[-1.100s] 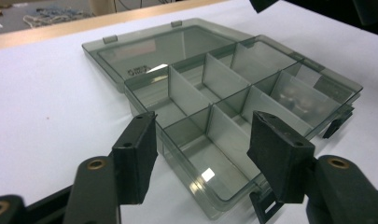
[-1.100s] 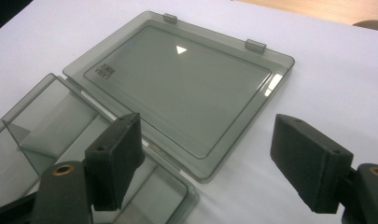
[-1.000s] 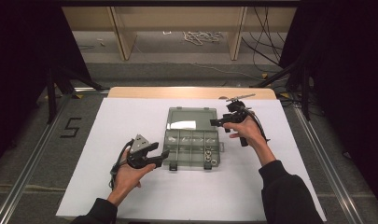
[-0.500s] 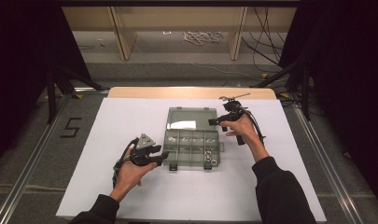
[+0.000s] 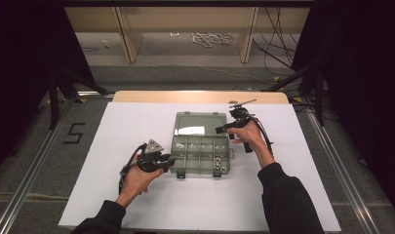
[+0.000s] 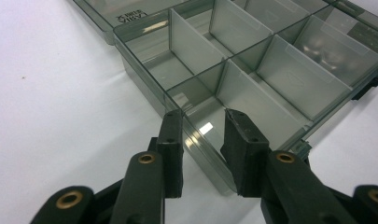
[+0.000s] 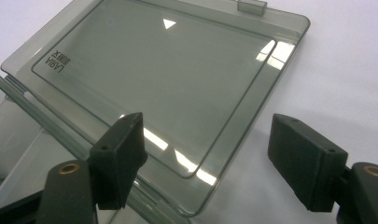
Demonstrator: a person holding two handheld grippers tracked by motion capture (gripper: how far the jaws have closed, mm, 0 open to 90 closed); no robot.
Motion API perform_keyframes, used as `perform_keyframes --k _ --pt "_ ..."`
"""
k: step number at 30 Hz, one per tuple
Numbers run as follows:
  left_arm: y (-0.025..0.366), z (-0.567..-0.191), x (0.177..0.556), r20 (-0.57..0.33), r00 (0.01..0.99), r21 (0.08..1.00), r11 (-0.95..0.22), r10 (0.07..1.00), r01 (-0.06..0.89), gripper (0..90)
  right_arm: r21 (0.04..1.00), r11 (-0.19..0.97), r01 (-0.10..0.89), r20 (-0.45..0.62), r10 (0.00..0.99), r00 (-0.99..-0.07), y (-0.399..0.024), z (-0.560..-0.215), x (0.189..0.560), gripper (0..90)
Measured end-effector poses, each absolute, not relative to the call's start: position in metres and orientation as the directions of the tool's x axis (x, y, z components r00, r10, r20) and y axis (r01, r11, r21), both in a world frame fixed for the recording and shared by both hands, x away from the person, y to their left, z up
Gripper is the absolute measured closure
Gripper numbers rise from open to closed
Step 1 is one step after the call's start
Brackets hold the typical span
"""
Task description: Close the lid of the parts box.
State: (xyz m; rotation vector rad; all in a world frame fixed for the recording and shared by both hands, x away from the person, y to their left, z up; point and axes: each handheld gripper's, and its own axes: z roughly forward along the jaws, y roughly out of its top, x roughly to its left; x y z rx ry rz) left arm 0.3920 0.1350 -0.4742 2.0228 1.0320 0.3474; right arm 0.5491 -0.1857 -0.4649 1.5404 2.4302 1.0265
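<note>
A smoky clear compartment box (image 5: 201, 157) lies open on the white table, its lid (image 5: 195, 124) folded flat behind it. My left gripper (image 5: 168, 161) is at the box's near left corner. In the left gripper view its jaws (image 6: 203, 114) straddle the thin side wall (image 6: 196, 137), one outside and one inside. They have just been closing, and a gap still shows on both sides of the wall. My right gripper (image 5: 220, 130) hovers over the lid's right edge. Its jaws (image 7: 206, 119) stand wide open above the lid (image 7: 168, 79), touching nothing.
Small metal parts (image 5: 219, 158) lie in the box's right front compartments. White table surface (image 5: 307, 161) spreads on all sides of the box. Beyond the far wooden edge (image 5: 200, 96) are shelf legs and cables on the floor. A "5" (image 5: 74, 132) marks the floor at left.
My left gripper's jaws have narrowed around the box's left wall, the hand staying in place. My right gripper has sunk slightly toward the lid.
</note>
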Motion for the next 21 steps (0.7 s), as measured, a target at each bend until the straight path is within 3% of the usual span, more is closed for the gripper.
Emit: perform_keyframes --k 21 --pt "0.1346 -0.4747 0.3913 -0.112 0.615 0.775 -0.319 0.780 0.545 70.3 0.529 0.209 0.823 0.356 0.826 -0.438 -0.1843 -0.4738 0.5517 34.6"
